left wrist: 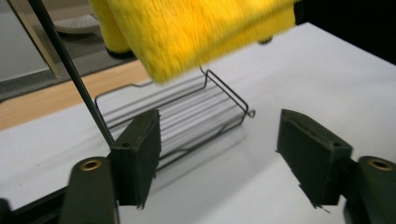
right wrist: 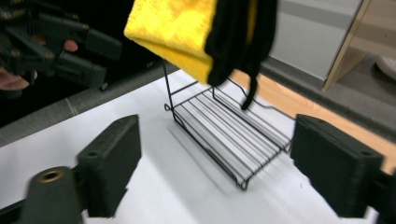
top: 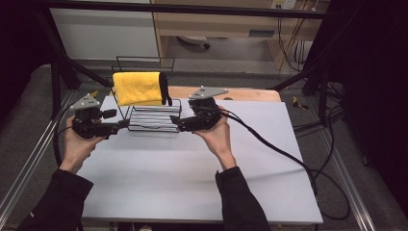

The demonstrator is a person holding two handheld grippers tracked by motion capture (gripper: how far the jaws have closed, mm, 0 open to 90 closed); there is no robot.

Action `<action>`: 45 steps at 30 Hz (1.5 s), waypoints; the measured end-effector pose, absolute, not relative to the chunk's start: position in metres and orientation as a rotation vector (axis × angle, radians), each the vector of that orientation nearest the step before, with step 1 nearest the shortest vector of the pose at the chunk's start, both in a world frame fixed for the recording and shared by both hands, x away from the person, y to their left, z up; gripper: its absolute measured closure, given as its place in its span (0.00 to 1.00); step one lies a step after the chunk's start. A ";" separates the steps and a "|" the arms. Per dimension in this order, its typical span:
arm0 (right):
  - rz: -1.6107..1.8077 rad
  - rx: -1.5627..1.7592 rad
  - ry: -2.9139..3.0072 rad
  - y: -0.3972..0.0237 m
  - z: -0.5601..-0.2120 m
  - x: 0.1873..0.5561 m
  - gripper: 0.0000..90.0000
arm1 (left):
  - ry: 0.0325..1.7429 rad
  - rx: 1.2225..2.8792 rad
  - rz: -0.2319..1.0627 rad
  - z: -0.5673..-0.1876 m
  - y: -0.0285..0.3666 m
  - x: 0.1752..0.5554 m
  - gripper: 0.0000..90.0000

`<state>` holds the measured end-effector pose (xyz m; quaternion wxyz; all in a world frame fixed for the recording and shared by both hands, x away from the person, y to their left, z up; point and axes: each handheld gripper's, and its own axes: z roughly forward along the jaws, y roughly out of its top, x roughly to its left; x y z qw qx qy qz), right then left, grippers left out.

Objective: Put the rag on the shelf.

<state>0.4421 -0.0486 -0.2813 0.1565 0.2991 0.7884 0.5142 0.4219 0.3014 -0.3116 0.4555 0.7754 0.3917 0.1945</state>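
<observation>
The yellow cloth [top: 138, 88] hides the wire rack's [top: 153, 120] upper bars (a black cloth [top: 165, 88] hangs beside it). The left gripper [top: 124, 124] and right gripper [top: 174, 120] flank the rack, jaws wide and empty, with bare table [top: 192, 173] in front.

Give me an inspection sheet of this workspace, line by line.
Surface: white table top, with a wooden strip along its far edge.
Job's things: yellow cloth draped over the top bar of a black wire rack; a black strap hangs at the cloth's right side.
Clutter: nothing seen.
Grippers: left gripper and right gripper flank the rack's base, both open with nothing between the jaws.
Cables: black cable trails off the right gripper.
Surroundings: dark metal frame, grey floor, wooden furniture behind.
</observation>
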 end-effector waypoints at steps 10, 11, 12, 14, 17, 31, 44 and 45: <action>1.477 0.991 2.210 -0.117 -0.301 0.430 0.02 | 0.960 1.939 0.440 -0.346 0.299 0.407 0.13; 1.468 1.002 2.215 -0.123 -0.305 0.429 0.02 | 0.958 1.936 0.432 -0.350 0.298 0.406 0.12; 1.464 1.012 2.216 -0.129 -0.308 0.428 0.01 | 0.955 1.937 0.424 -0.353 0.297 0.404 0.11; 1.462 1.030 2.215 -0.140 -0.316 0.424 0.01 | 0.956 1.934 0.415 -0.360 0.294 0.402 0.10; 1.440 1.042 2.226 -0.153 -0.330 0.418 0.00 | 0.949 1.950 0.412 -0.369 0.289 0.398 0.08; 1.390 1.106 2.278 -0.214 -0.399 0.389 0.00 | 0.923 1.987 0.368 -0.412 0.285 0.385 0.08; 1.388 1.191 2.230 -0.260 -0.436 0.366 0.00 | 0.918 2.001 0.344 -0.431 0.289 0.379 0.09; 1.389 1.192 2.230 -0.261 -0.437 0.365 0.00 | 0.917 2.006 0.342 -0.433 0.289 0.379 0.09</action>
